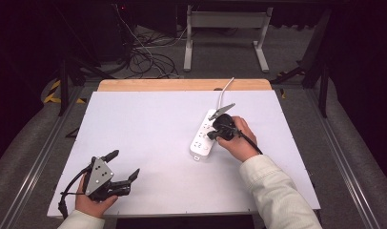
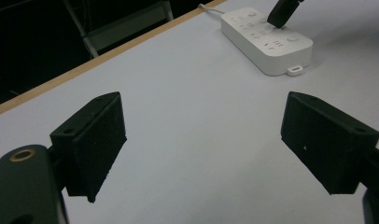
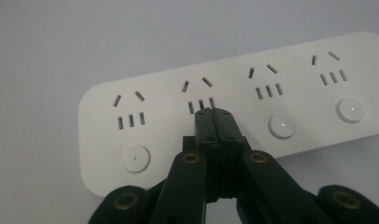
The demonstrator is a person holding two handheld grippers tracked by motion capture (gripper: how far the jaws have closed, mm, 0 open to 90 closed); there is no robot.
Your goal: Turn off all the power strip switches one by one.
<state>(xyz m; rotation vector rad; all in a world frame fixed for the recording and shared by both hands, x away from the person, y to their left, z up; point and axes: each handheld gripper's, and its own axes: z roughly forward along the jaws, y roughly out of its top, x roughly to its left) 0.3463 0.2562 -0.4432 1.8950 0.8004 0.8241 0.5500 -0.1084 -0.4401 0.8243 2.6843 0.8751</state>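
Note:
A white power strip [image 1: 201, 138] lies right of the table's middle, its white cord [image 1: 224, 93] running to the far edge. In the right gripper view the power strip [image 3: 103, 107] shows several sockets, each with a round button [image 3: 135, 158]. My right gripper [image 3: 214, 114] is shut with nothing between its jaws, and its tips rest at the second socket from the left, hiding that socket's button. In the high view the right gripper [image 1: 213, 134] sits over the strip's middle. My left gripper [image 1: 124, 164] rests near the front left corner, wide open and holding nothing, and its pads [image 2: 96, 140] frame bare table.
The white table top [image 1: 148, 129] has a wooden strip [image 1: 182, 85] along its far edge. Beyond it stand a white metal frame [image 1: 225, 28] and loose cables [image 1: 144, 57] on the floor. The left gripper view shows the power strip [image 2: 267, 39] far off.

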